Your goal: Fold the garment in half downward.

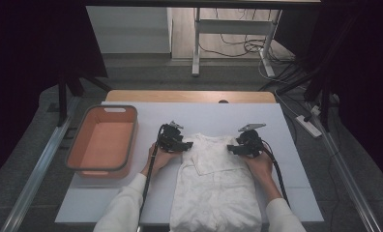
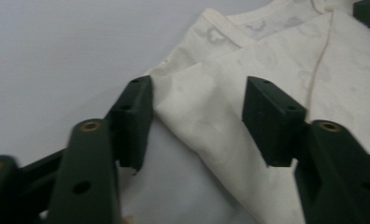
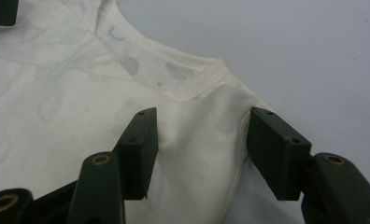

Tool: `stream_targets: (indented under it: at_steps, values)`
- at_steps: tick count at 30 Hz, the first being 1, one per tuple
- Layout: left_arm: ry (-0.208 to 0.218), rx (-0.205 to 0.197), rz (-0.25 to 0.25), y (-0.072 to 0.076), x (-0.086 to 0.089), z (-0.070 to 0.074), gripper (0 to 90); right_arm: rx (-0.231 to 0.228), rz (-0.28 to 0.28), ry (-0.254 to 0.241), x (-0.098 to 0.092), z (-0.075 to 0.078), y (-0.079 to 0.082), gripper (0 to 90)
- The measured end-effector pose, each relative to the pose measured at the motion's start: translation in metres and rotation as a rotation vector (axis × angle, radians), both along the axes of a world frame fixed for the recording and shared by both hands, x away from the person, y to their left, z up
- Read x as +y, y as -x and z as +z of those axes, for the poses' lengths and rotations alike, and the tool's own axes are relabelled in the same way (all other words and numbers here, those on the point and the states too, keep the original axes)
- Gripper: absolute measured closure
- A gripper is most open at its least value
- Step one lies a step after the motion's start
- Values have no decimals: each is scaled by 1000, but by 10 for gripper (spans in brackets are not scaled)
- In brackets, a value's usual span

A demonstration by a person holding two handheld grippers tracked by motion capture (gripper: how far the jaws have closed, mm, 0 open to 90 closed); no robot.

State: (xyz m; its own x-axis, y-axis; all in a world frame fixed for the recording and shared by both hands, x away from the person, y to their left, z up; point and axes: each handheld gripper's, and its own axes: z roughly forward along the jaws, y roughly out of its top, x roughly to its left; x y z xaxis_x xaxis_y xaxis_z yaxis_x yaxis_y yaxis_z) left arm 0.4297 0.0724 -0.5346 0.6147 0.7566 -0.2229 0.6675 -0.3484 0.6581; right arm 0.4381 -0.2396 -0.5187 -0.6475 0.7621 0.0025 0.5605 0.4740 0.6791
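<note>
step: gripping both shoulders of white garment (image 1: 213, 179) | left gripper (image 2: 197, 119) spread, straddling fold | right gripper (image 3: 199, 149) spread, straddling shoulder | advice: pinching both layers evenly

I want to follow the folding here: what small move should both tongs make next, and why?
Probably close both tongs: the left tongs and right tongs each straddle a shoulder of the cream patterned cotton garment, with the jaws apart and fabric between them, not yet clearly pinched.

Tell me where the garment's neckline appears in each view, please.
High view: the neckline sits mid-table, between the left gripper and right gripper.
Left gripper view: top right.
Right gripper view: upper middle.
Shared landmark: the white garment.
</note>
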Motion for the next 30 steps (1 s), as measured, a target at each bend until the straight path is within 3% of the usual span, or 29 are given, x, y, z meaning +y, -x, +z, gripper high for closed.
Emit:
stream_targets:
  at_steps: [3, 8, 10, 13, 17, 21, 30]
  values:
    - [-4, -2, -6, 0, 0, 0, 497, -5, -20, 18, -1, 1, 0, 469]
    - [21, 10, -5, 1, 2, -1, 648, 8, -33, -1, -5, 1, 0, 546]
    - [42, 24, -12, 1, 3, -2, 733, 9, -20, -8, -4, 1, 0, 619]
    - [41, 24, -22, 2, 1, -2, 804, 22, 4, -19, -3, 1, 1, 747]
    - [27, 7, -22, 4, -1, -1, 825, 19, 24, -5, -1, 3, 2, 841]
    - [36, -9, -15, 6, 1, 3, 827, -2, 17, -5, -1, 5, 3, 849]
    - [88, -63, -9, 15, 9, 21, 827, -52, 13, -64, -3, 20, 6, 850]
